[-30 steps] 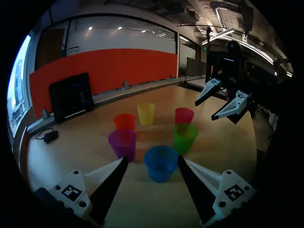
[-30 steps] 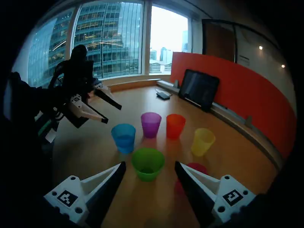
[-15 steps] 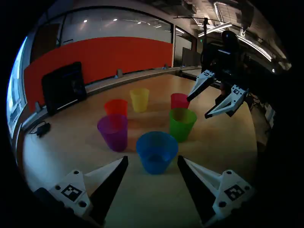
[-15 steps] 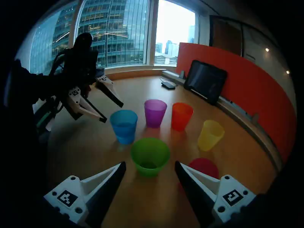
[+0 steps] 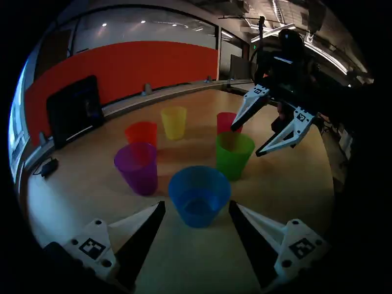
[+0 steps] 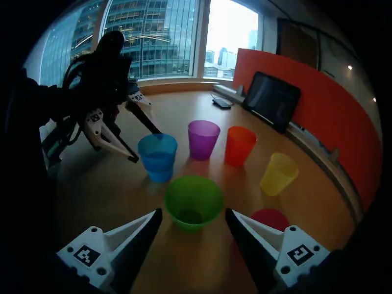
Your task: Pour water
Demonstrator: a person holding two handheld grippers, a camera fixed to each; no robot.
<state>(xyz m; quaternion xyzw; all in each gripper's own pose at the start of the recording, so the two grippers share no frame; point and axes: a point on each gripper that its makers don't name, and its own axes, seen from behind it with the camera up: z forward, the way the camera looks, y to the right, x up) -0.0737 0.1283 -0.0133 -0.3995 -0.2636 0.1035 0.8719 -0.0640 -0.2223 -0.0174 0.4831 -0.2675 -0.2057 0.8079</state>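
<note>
Left gripper view: blue cup [image 5: 199,196] faces spread fingertips [image 5: 153,218].

left gripper view | blue cup [image 5: 199,196]: translucent, nearest, darker level low inside, looks like water | green cup [image 5: 234,156]: just right and behind | purple cup [image 5: 136,167]: left | orange cup [image 5: 141,134]: behind purple | yellow cup [image 5: 173,122]: farthest | red cup [image 5: 226,121]: far right, partly hidden by green | all upright, standing apart in a ring
</note>
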